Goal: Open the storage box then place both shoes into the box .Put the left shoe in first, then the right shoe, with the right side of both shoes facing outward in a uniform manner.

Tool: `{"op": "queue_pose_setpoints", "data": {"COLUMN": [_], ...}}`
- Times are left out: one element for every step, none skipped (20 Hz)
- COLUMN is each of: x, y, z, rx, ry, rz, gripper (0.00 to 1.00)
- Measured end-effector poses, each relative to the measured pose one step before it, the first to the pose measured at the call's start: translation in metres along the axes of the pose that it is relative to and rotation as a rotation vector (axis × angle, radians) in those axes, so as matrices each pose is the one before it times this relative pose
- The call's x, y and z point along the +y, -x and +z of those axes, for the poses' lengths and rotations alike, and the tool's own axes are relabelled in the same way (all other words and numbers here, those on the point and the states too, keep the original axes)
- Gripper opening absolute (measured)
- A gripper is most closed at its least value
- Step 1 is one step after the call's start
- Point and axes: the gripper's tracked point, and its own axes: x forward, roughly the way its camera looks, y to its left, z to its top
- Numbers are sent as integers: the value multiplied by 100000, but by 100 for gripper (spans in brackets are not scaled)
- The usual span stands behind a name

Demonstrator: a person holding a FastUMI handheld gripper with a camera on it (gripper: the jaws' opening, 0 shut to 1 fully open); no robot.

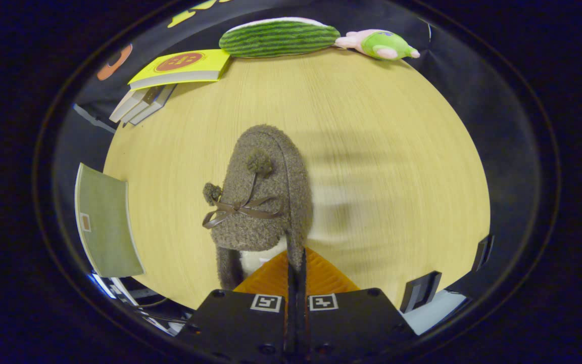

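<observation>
Jaws nearly together, clamped on the right rim of the slipper's point(263, 194) heel opening, both fingers point(321, 275) pressing the fuzzy edge between them. No point on the jaws themselves; gripper point(296, 268) sits at the slipper's heel end.

Counter point(382, 151): light wood, carries everything here. Motion blur across it just right of the slipper.

Slipper: brown, fuzzy, toe pointing away from the gripper, ribbon bow and two pom-poms on top. Can't tell if it's lifted or touching the counter.

Green flat panel point(106, 222): off the counter's left edge, well apart from the slipper.

Watermelon-striped cushion point(279, 38): far edge of counter.

Yellow book point(182, 68): far left, on top of a small stack of books point(142, 103).

Green-and-pink plush toy point(382, 44): just right of the cushion.
</observation>
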Motion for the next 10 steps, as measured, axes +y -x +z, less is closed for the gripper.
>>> {"op": "queue_pose_setpoints", "data": {"x": [564, 630, 668, 773, 915, 988, 1170, 1248, 1160, 1428], "y": [277, 182, 375, 395, 492, 510, 576, 584, 657, 685], "z": [-465, -637, -469, -342, -401, -374, -385, -418, -314, -295], "rx": [930, 1513, 443, -42, -270, -439, -647, -705, -738, -728], "ry": [-2053, -1049, -222, -355, -425, -657, 76, 733, 1015, 679], "rz": [1651, 1266, 1035, 1229, 1637, 2014, 2139, 1615, 1184, 1312], "gripper": [6, 6, 6, 6, 6, 6, 6, 6, 6, 6]}}
